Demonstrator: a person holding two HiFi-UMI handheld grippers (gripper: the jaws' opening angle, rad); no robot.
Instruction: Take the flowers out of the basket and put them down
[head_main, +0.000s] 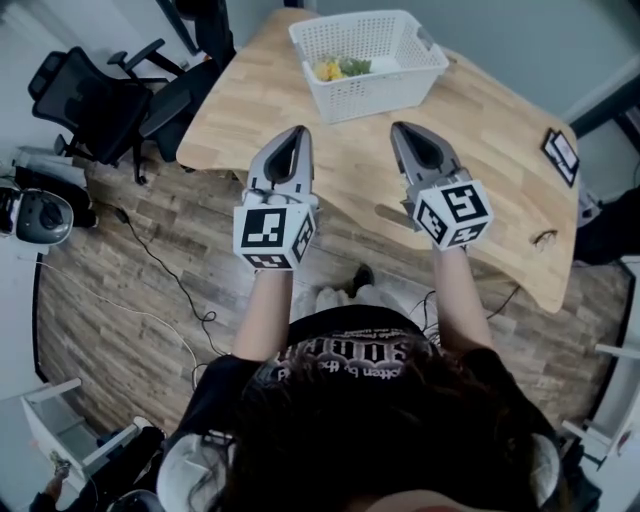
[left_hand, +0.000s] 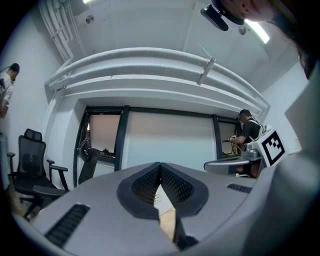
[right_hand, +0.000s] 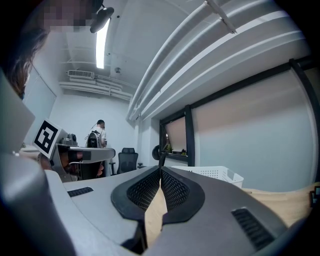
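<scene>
A white mesh basket (head_main: 368, 62) stands at the far side of the wooden table (head_main: 250, 110), with yellow and green flowers (head_main: 340, 68) lying in its left part. My left gripper (head_main: 297, 132) hovers over the table's near edge, short of the basket, jaws shut and empty. My right gripper (head_main: 400, 130) hangs level with it to the right, also shut on nothing. In the right gripper view the basket (right_hand: 215, 173) shows beyond the shut tips (right_hand: 160, 169). The left gripper view shows shut tips (left_hand: 160, 165) and a sliver of basket behind them.
A black framed card (head_main: 561, 152) lies at the table's right end, and a small dark thing (head_main: 543, 238) near its front right edge. A black office chair (head_main: 100, 100) stands left of the table. Cables trail on the wooden floor (head_main: 150, 270). People stand far off in both gripper views.
</scene>
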